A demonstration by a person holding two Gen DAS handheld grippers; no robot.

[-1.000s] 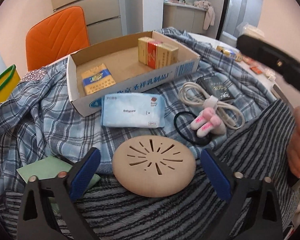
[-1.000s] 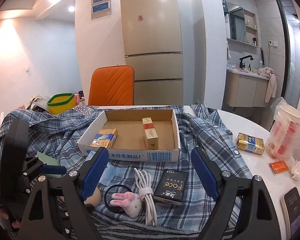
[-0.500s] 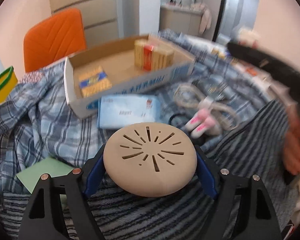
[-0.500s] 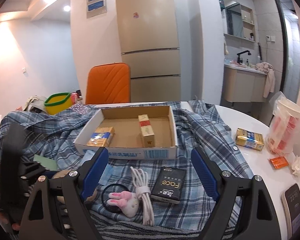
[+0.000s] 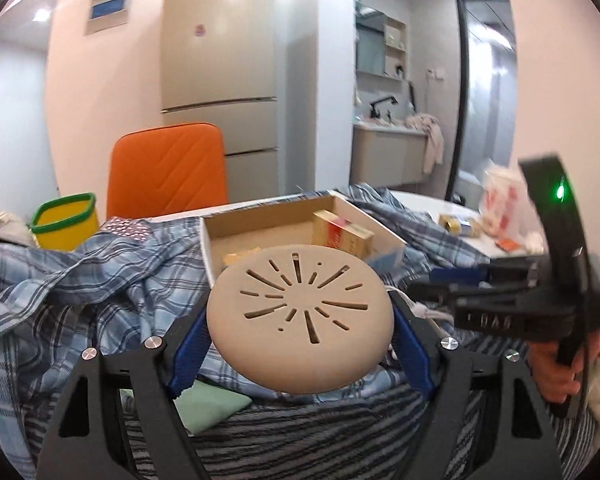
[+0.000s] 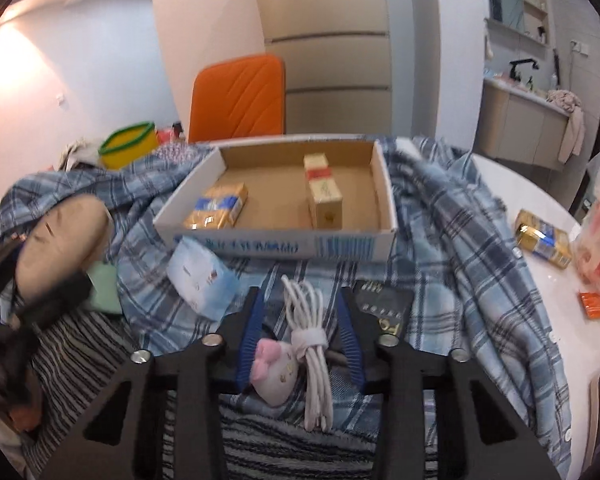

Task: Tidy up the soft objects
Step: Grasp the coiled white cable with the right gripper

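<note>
On a shirt-draped tabletop [image 6: 496, 184], left tongs [image 5: 300, 330] pinch a lifted tan disc [image 5: 300, 312]; right tongs [image 6: 300, 336] are closing around a cable bundle [image 6: 312, 332] and apparently plush toy [image 6: 274, 368], so centre them first.

We see a home interior, tall beige refrigerator [image 5: 220, 60] against the wall, orange padded chair [image 6: 238, 98] at a round white table [image 6: 540, 240], plaid shirt [image 6: 452, 216] spread over it, washbasin cabinet [image 6: 520, 128] with black tap [image 6: 522, 66] in the adjoining alcove.
</note>
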